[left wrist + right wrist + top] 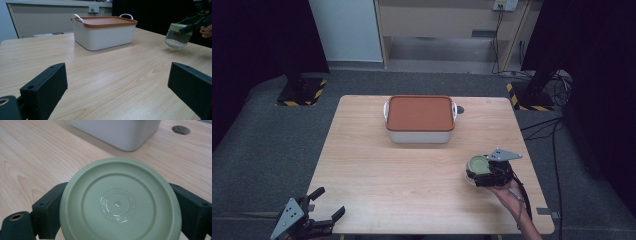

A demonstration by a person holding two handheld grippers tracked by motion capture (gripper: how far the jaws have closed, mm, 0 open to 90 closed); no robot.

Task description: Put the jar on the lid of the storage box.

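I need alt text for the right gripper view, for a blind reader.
A round green lid of a jar sits between the right gripper's two black jaws, above a wooden table. A white container stands behind.

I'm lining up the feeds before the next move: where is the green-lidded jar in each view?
High view: green-lidded jar at the table's right front, between the right gripper's jaws.
Left gripper view: jar at the far right, held above the table.
Right gripper view: its lid lies centre-bottom.
Shared landmark: the white bin with orange lid.
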